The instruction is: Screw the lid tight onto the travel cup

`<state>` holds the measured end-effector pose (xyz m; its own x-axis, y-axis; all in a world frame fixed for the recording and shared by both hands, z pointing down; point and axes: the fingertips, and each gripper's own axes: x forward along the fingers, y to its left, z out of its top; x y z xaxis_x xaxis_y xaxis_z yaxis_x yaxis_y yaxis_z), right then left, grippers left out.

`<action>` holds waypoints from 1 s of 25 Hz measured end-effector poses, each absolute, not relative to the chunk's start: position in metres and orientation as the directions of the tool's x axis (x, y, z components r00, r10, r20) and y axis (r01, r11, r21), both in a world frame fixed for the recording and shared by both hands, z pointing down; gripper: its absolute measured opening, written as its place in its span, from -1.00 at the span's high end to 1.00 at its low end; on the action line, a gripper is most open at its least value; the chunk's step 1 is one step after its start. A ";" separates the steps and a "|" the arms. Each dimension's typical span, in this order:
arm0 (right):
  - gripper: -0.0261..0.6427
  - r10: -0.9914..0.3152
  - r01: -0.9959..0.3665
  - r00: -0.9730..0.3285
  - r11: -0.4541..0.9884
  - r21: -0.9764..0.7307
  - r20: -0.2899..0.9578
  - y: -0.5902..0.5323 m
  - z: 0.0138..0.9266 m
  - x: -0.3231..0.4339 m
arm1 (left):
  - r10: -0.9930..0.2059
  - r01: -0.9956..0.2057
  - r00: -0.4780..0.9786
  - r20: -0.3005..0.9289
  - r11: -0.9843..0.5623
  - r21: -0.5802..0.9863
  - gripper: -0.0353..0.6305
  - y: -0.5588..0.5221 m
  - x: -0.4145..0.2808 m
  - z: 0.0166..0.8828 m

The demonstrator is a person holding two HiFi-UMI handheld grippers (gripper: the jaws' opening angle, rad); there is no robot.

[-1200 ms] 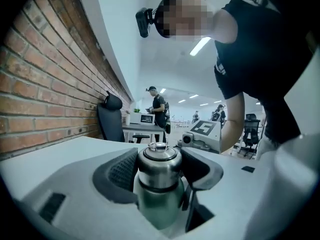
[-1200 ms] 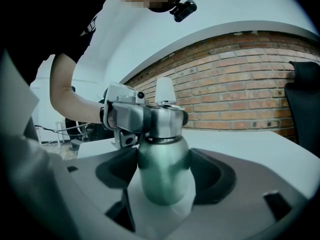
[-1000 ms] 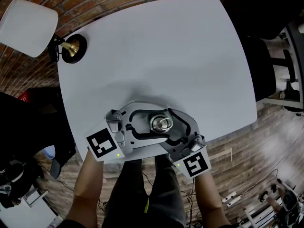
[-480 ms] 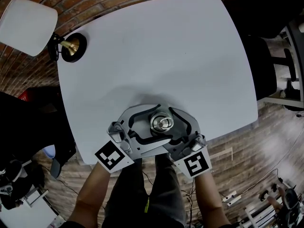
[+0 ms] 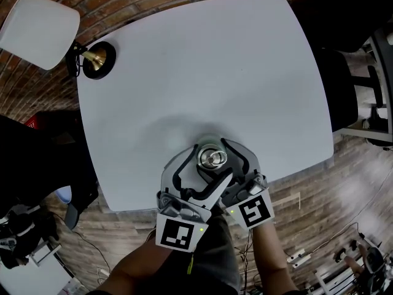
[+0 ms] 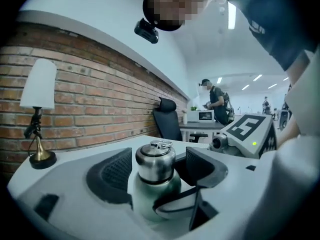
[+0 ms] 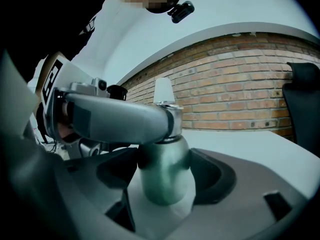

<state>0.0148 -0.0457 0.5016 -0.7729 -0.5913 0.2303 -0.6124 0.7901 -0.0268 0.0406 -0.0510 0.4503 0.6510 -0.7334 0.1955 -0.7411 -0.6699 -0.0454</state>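
Observation:
The travel cup point(image 5: 211, 158) stands near the front edge of the white table point(image 5: 202, 72), its steel lid point(image 6: 156, 159) sitting on its pale green body point(image 7: 165, 176). My right gripper point(image 5: 216, 162) comes in from the near right and is shut on the cup's body, with a pad pressed to each side in the right gripper view point(image 7: 165, 179). My left gripper point(image 5: 206, 165) reaches in from the near side at lid height. Its jaws have just been opening and now stand open around the lid, a gap showing on both sides in the left gripper view point(image 6: 157, 168).
A lamp with a white shade point(image 5: 38, 29) and a brass base point(image 5: 97, 60) stands at the table's far left corner, in front of a brick wall. The table's front edge runs just below the grippers. A black office chair point(image 6: 167, 116) and a person point(image 6: 216, 100) are beyond the table.
My left gripper has swung from the cup's left round to its near side, its marker cube now beside the right one, and its jaws have come off the lid. Cup and right gripper stayed put.

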 end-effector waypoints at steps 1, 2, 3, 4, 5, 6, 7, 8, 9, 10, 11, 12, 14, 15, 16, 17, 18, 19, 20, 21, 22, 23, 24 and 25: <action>-0.08 -0.592 -0.613 -0.772 0.789 -0.026 0.231 -0.046 0.502 0.015 | -0.747 -0.754 0.637 0.190 -0.655 -0.050 -0.12 -0.053 0.041 0.450; -0.08 -0.593 -0.614 -0.771 0.789 -0.026 0.232 -0.046 0.502 0.015 | -0.753 -0.760 0.630 0.190 -0.648 -0.048 -0.12 -0.055 0.042 0.451; -0.08 -0.595 -0.616 -0.770 0.787 -0.025 0.230 -0.046 0.502 0.015 | -0.754 -0.762 0.627 0.194 -0.646 -0.044 -0.11 -0.056 0.043 0.452; -0.08 -0.598 -0.619 -0.768 0.785 -0.025 0.228 -0.046 0.502 0.016 | -0.754 -0.762 0.627 0.198 -0.646 -0.043 -0.10 -0.057 0.044 0.454; -0.09 -0.600 -0.621 -0.767 0.783 -0.026 0.228 -0.046 0.502 0.016 | -0.753 -0.762 0.627 0.202 -0.646 -0.045 -0.04 -0.058 0.044 0.454; -0.09 -0.602 -0.624 -0.765 0.781 -0.029 0.230 -0.045 0.503 0.016 | -0.752 -0.761 0.627 0.205 -0.647 -0.049 0.00 -0.059 0.043 0.455; -0.09 -0.603 -0.625 -0.764 0.780 -0.031 0.232 -0.045 0.503 0.017 | -0.751 -0.759 0.627 0.206 -0.649 -0.053 0.08 -0.060 0.042 0.455; -0.08 -0.603 -0.626 -0.763 0.779 -0.032 0.232 -0.045 0.504 0.017 | -0.748 -0.755 0.631 0.208 -0.653 -0.057 0.10 -0.061 0.041 0.455; -0.08 -0.604 -0.626 -0.763 0.779 -0.031 0.230 -0.045 0.504 0.016 | -0.742 -0.749 0.637 0.208 -0.659 -0.059 0.10 -0.061 0.041 0.455; -0.08 -0.605 -0.626 -0.763 0.779 -0.030 0.228 -0.046 0.503 0.016 | -0.736 -0.742 0.645 0.207 -0.668 -0.058 0.10 -0.060 0.041 0.456; -0.08 -0.605 -0.626 -0.763 0.779 -0.028 0.227 -0.046 0.503 0.016 | -0.728 -0.735 0.654 0.204 -0.676 -0.056 0.10 -0.060 0.042 0.456; -0.08 -0.605 -0.626 -0.763 0.779 -0.027 0.226 -0.045 0.503 0.016 | -0.721 -0.728 0.663 0.201 -0.684 -0.054 0.10 -0.060 0.042 0.456; -0.08 -0.604 -0.625 -0.763 0.780 -0.026 0.228 -0.045 0.504 0.016 | -0.705 -0.711 0.682 0.195 -0.701 -0.048 0.10 -0.059 0.042 0.456; -0.08 -0.604 -0.625 -0.764 0.780 -0.025 0.228 -0.045 0.504 0.016 | -0.694 -0.701 0.693 0.193 -0.712 -0.045 0.10 -0.059 0.043 0.456; -0.08 -0.604 -0.624 -0.764 0.781 -0.023 0.228 -0.045 0.504 0.016 | -0.682 -0.688 0.707 0.190 -0.725 -0.042 0.10 -0.059 0.043 0.456; -0.08 -0.604 -0.624 -0.764 0.781 -0.022 0.227 -0.045 0.504 0.016 | -0.667 -0.673 0.721 0.188 -0.739 -0.041 0.10 -0.058 0.043 0.455; -0.08 -0.604 -0.624 -0.764 0.781 -0.023 0.228 -0.045 0.504 0.016 | -0.651 -0.656 0.736 0.185 -0.754 -0.041 0.10 -0.057 0.043 0.455; -0.08 -0.604 -0.625 -0.763 0.780 -0.027 0.229 -0.045 0.504 0.016 | -0.634 -0.638 0.752 0.182 -0.769 -0.041 0.10 -0.057 0.044 0.455; -0.08 -0.604 -0.626 -0.763 0.779 -0.030 0.230 -0.045 0.504 0.016 | -0.614 -0.618 0.769 0.178 -0.785 -0.042 0.10 -0.056 0.044 0.455; -0.08 -0.605 -0.627 -0.763 0.779 -0.031 0.230 -0.045 0.504 0.016 | -0.591 -0.594 0.787 0.174 -0.803 -0.043 0.10 -0.055 0.045 0.455; -0.08 -0.605 -0.626 -0.763 0.779 -0.028 0.228 -0.045 0.504 0.016 | -0.564 -0.566 0.808 0.171 -0.823 -0.041 0.10 -0.055 0.045 0.454; -0.08 -0.604 -0.624 -0.764 0.781 -0.024 0.226 -0.045 0.503 0.016 | -0.532 -0.534 0.830 0.169 -0.845 -0.037 0.10 -0.054 0.046 0.454; -0.08 -0.603 -0.622 -0.765 0.783 -0.019 0.227 -0.045 0.503 0.015 | -0.496 -0.498 0.852 0.167 -0.867 -0.032 0.10 -0.053 0.046 0.454; -0.08 -0.601 -0.620 -0.766 0.784 -0.016 0.228 -0.045 0.503 0.015 | -0.457 -0.459 0.874 0.166 -0.888 -0.026 0.10 -0.053 0.047 0.454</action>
